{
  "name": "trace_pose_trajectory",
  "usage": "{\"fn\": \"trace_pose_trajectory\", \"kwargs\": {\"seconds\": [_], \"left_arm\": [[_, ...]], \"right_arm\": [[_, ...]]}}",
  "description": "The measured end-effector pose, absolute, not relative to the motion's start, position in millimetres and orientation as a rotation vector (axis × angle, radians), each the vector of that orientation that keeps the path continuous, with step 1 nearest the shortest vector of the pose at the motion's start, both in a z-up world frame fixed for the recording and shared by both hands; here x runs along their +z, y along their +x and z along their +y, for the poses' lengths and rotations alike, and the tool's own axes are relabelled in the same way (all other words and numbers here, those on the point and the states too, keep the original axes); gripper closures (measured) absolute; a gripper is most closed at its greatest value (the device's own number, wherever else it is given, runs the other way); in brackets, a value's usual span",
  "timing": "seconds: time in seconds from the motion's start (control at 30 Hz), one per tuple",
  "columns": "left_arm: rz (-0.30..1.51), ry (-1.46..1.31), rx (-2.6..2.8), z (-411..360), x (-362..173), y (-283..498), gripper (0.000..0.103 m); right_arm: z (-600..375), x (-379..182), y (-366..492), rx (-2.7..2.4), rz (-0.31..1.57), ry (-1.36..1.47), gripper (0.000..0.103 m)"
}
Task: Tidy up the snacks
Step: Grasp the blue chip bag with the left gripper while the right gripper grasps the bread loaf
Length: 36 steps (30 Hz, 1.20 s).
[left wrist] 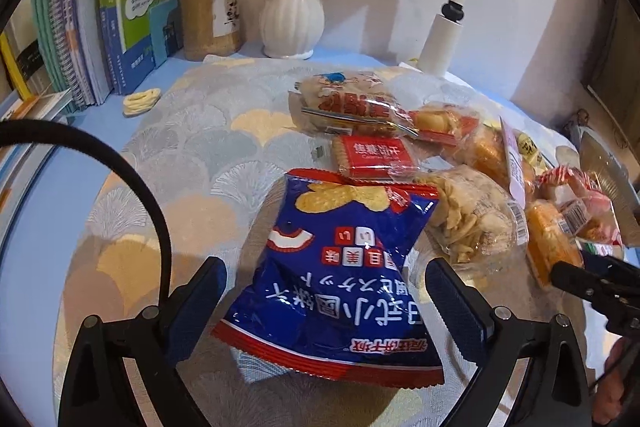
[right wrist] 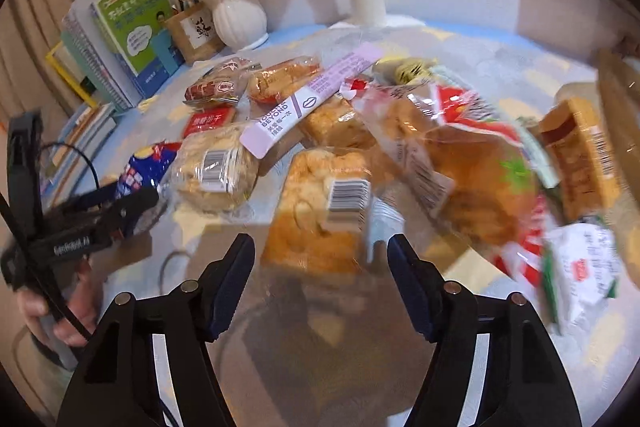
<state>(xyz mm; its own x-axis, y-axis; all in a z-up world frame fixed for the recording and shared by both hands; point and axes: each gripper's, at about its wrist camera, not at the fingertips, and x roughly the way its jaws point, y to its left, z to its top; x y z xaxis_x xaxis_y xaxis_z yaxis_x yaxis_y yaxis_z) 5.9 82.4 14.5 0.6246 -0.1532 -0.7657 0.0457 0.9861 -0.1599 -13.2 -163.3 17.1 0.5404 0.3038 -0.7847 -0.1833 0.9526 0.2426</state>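
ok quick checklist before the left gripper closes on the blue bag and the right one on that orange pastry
1. Left gripper jaws open: ok.
2. Blue cracker bag between its fingers: ok, though it lies slanted.
3. Blue bag free of neighbours: not ok, its top edge tucks under the red biscuit packet and meets the clear noodle-snack pack.
4. Right gripper jaws open, pads off the wrapper: ok.
5. Orange pastry pack centred between its fingers: ok.
6. Pastry free of the pile: cannot tell, the picture is blurred there.
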Motion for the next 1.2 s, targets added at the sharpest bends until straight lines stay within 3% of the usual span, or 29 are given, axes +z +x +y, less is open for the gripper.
{"fn": "trace_pose_trajectory", "kwargs": {"seconds": [0.13, 0.23, 0.4, 0.6, 0.63, 0.8, 0.83, 0.87, 0.9, 1.03, 1.1, 1.17, 1.2], "left_arm": [[0.906, -0.135, -0.114, 82.9, 11.8, 7.8, 0.018], [0.883, -0.109, -0.102, 79.2, 14.4, 4.0, 0.026], [0.84, -0.052, -0.084, 71.1, 21.2, -5.0, 0.04], [0.792, -0.069, -0.085, 62.4, 41.3, -31.5, 0.044], [0.783, -0.064, -0.083, 58.2, 45.8, -35.2, 0.05], [0.705, -0.013, -0.139, 16.5, 82.7, -51.8, 0.055], [0.69, -0.004, -0.157, 7.7, 89.7, -53.8, 0.081], [0.684, 0.007, -0.186, -4.0, 98.3, -54.5, 0.09], [0.686, 0.004, -0.208, -10.6, 104.4, -52.9, 0.092], [0.7, 0.005, -0.275, -31.9, 118.2, -47.2, 0.091], [0.758, 0.026, -0.262, -34.7, 112.1, -46.3, 0.081], [0.821, 0.031, -0.236, -29.0, 101.4, -52.7, 0.05], [0.838, 0.034, -0.217, -25.0, 95.1, -62.0, 0.024]], "right_arm": [[-147.5, 13.0, -5.6, 0.238, 0.952, 0.07, 0.035], [-144.9, 12.8, -9.7, 0.222, 0.941, 0.036, 0.053], [-157.3, 14.1, -22.7, 0.276, 0.942, 0.104, 0.054], [-174.8, 26.2, -52.1, 0.338, 0.934, 0.196, 0.054], [-178.6, 30.4, -56.3, 0.337, 0.928, 0.206, 0.054], [-208.8, 60.5, -79.5, 0.328, 0.849, 0.251, 0.054], [-216.5, 67.0, -84.4, 0.32, 0.831, 0.259, 0.054], [-226.3, 74.8, -90.0, 0.304, 0.809, 0.267, 0.054], [-233.9, 80.3, -93.9, 0.294, 0.792, 0.276, 0.054], [-275.0, 98.5, -113.1, 0.248, 0.72, 0.328, 0.054], [-289.0, 101.1, -119.0, 0.23, 0.706, 0.338, 0.054], [-299.2, 101.1, -123.1, 0.225, 0.701, 0.349, 0.054], [-300.8, 100.5, -124.1, 0.224, 0.7, 0.354, 0.054]]}}
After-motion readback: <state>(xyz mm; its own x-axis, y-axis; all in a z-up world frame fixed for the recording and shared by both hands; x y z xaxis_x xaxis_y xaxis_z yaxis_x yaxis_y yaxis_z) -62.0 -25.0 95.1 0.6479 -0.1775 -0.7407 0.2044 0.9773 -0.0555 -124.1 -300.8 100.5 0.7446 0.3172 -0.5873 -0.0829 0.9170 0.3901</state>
